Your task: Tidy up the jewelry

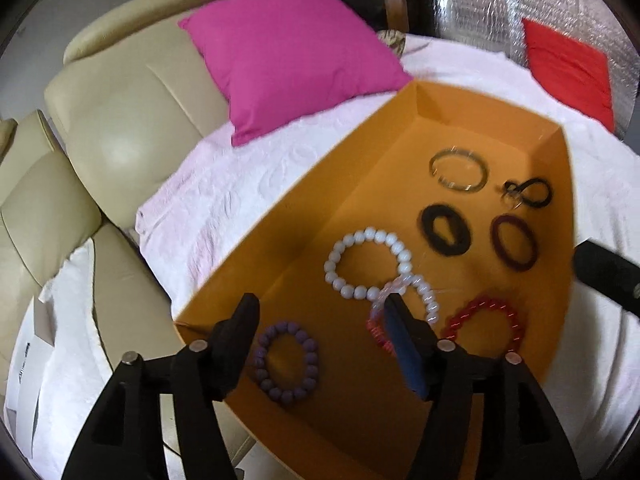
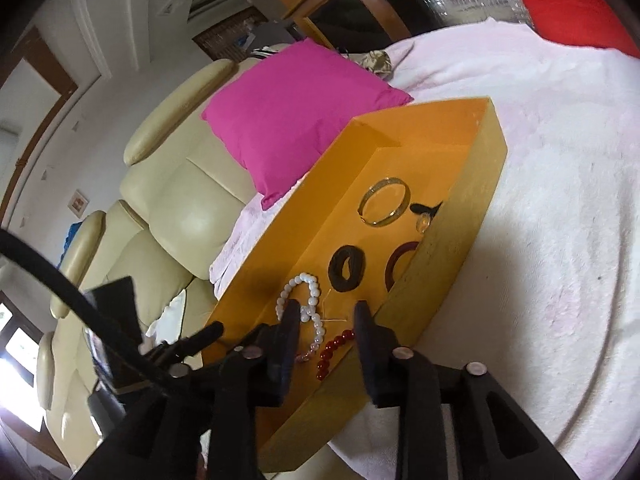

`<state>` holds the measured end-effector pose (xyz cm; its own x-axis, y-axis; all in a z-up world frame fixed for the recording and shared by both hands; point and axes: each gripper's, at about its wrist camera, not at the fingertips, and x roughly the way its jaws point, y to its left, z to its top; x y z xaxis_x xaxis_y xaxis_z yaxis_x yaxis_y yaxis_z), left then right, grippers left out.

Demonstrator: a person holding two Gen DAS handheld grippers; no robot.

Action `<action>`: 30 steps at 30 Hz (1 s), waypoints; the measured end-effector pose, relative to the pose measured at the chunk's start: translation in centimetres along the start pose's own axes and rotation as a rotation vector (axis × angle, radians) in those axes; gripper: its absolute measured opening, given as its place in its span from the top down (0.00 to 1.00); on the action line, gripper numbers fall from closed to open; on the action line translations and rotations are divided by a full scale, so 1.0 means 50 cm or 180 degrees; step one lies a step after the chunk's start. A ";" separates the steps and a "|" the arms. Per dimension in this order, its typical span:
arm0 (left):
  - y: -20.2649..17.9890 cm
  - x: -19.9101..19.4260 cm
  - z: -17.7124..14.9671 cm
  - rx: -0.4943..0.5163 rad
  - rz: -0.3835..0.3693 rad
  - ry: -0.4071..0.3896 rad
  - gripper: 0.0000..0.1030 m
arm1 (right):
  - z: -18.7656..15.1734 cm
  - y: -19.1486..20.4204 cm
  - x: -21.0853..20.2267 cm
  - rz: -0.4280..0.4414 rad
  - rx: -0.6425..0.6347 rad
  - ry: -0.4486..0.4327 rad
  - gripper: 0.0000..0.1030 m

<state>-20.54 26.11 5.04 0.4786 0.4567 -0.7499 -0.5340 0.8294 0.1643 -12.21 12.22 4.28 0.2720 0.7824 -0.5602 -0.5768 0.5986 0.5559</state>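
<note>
The left tongs [image 1: 320, 312] gape empty above the orange tray [image 1: 360, 184] on the bed, purple bracelet [image 1: 286, 362] between their fingers, white bracelet [image 1: 368, 264] beyond. The right tongs [image 2: 326, 312] hang open over the tray's lower end.

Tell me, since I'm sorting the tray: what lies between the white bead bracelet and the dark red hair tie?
The black hair tie sits between the white bead bracelet and the dark red hair tie, clearest in the left wrist view.

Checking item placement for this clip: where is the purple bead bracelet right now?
In the left wrist view, the purple bead bracelet lies on the orange tray floor at its near-left corner, left of the white bead bracelet.
</note>
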 end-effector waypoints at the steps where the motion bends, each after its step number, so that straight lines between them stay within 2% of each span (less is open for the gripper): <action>1: 0.000 -0.009 0.003 0.0010 -0.0005 -0.0034 0.33 | 0.001 0.005 -0.005 0.0017 -0.0031 0.0004 0.67; 5: -0.004 -0.063 0.011 0.0076 -0.0048 -0.0236 0.28 | -0.003 0.028 -0.028 0.0035 -0.0188 -0.0027 0.64; 8: -0.006 -0.096 0.012 0.0109 -0.0076 -0.0357 0.25 | -0.015 0.046 -0.050 0.0005 -0.0333 -0.0069 0.53; 14: 0.007 -0.141 0.012 0.0109 -0.0127 -0.0483 0.24 | -0.036 0.074 -0.097 -0.0156 -0.0632 -0.0185 0.53; 17: 0.008 -0.169 0.008 0.0119 -0.0129 -0.0530 0.24 | -0.041 0.093 -0.133 -0.0315 -0.0809 -0.0284 0.52; 23: 0.022 -0.221 0.001 0.0133 -0.0147 -0.0613 0.23 | -0.049 0.133 -0.223 -0.0676 -0.1021 -0.0517 0.39; 26: 0.035 -0.248 -0.003 0.0060 -0.0131 -0.0611 0.22 | -0.054 0.152 -0.257 -0.0821 -0.1094 -0.0503 0.37; 30: 0.053 -0.295 -0.012 0.0015 0.0008 -0.0686 0.22 | -0.060 0.183 -0.298 -0.1013 -0.1156 -0.0462 0.37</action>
<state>-29.41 21.37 16.15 0.6155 0.5166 -0.5952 -0.5323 0.8294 0.1695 -23.84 5.50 15.87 0.5674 0.6021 -0.5617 -0.6716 0.7331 0.1073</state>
